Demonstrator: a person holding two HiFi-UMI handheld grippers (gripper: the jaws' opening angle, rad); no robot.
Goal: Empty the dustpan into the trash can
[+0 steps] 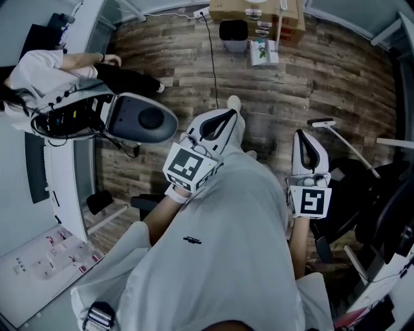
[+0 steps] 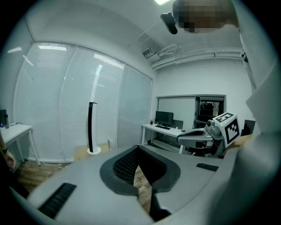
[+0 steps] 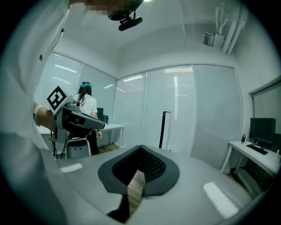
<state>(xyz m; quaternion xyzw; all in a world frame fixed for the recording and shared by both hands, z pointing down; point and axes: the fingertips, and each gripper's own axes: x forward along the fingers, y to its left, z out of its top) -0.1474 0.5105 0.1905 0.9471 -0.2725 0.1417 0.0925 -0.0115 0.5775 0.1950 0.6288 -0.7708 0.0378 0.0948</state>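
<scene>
In the head view a small black trash can [image 1: 233, 33] stands on the wood floor at the far side, in front of a cardboard box [image 1: 257, 11]. A long white handle with a flat head [image 1: 322, 121], perhaps the dustpan's, leans at the right. My left gripper [image 1: 229, 115] is held out over my lap, shut and empty. My right gripper [image 1: 302, 134] is at the right, near that handle's head, also shut with nothing in it. In each gripper view the jaws [image 2: 138, 147] [image 3: 140, 147] meet at the tip, with only floor showing through the gap behind.
A person [image 1: 39, 71] sits at a desk on the left, beside a grey office chair [image 1: 143, 119]. A black chair [image 1: 383, 207] and clutter crowd the right side. A cable [image 1: 212, 58] runs across the floor toward the box. A small white and green item [image 1: 264, 52] lies beside the can.
</scene>
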